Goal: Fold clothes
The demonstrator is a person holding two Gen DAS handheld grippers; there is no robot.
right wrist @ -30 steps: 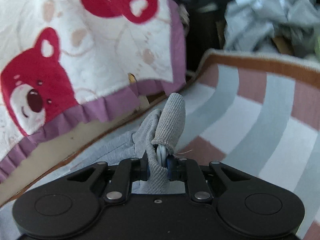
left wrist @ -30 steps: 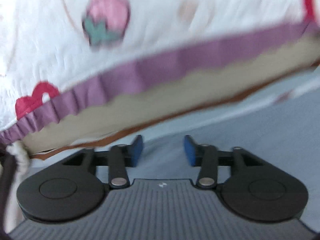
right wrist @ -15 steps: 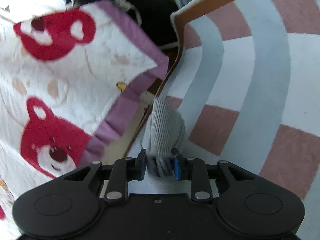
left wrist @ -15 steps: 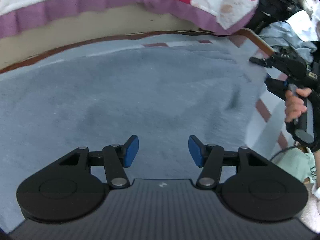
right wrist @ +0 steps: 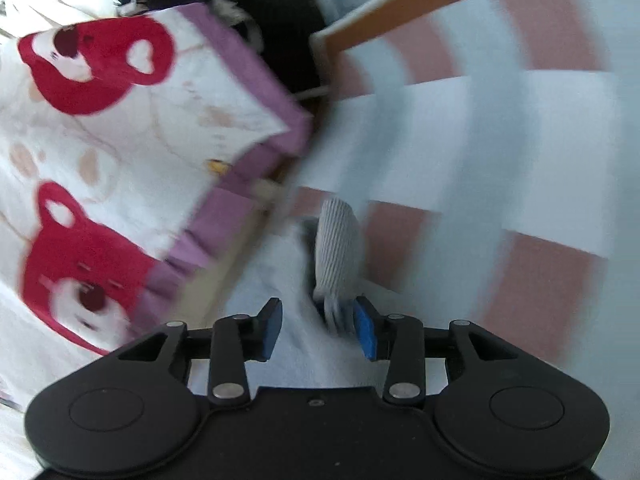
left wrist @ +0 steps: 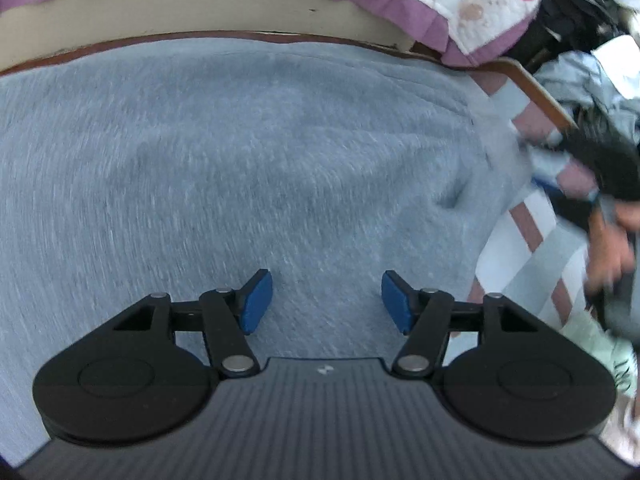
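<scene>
Both tools are opening: your left tool (left wrist: 326,300) hangs over the flat grey garment (left wrist: 240,152) with nothing between its pads. Right of it, your right tool (right wrist: 318,330) is releasing the garment's ribbed cuff (right wrist: 338,248), which still touches one pad, beside the bear-print blanket (right wrist: 100,152).

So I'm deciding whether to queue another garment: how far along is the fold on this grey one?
Early. Done: the grey garment lies spread flat on the striped mat. In hand: nothing gripped; the right tool is opening around the ribbed cuff, and the left tool is opening with nothing between its jaws. Left: every fold.
</scene>
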